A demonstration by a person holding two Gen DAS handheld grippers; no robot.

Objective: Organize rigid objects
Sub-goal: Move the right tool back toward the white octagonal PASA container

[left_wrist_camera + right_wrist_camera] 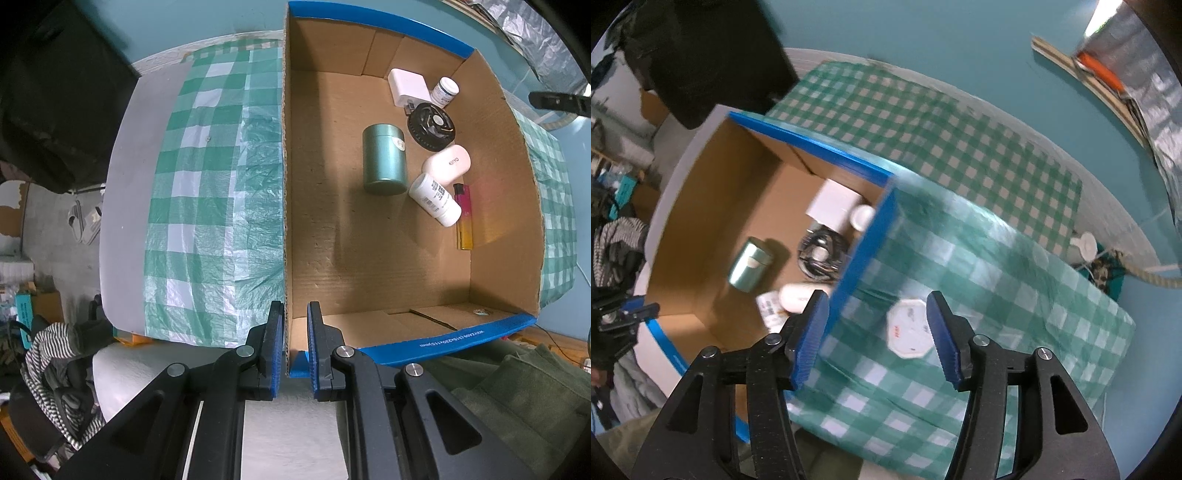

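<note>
So the cardboard box sits on the tabletop on top of a green-and-white checked cloth, and its blue-taped rim has small white print along the near edge that I can't fully make out. Inside, everything's bunched toward the far right corner: a green metal canister lying on its side with a small round sticker, a white pill bottle with a barcode label (text too small to read), a pink-white oval case that says "KINYO", a pink-to-yellow lighter right against the wall, a black round gadget, a white charger block and a second little white jar with a printed label. The left gripper is clamped onto the box's near wall, pads pinching the cardboard edge. The right gripper is outside the box over the cloth, jaws spread with nothing pressed between them; an octagonal white lid-like thing with red markings lies on the cloth in the gap, blurry.
</note>
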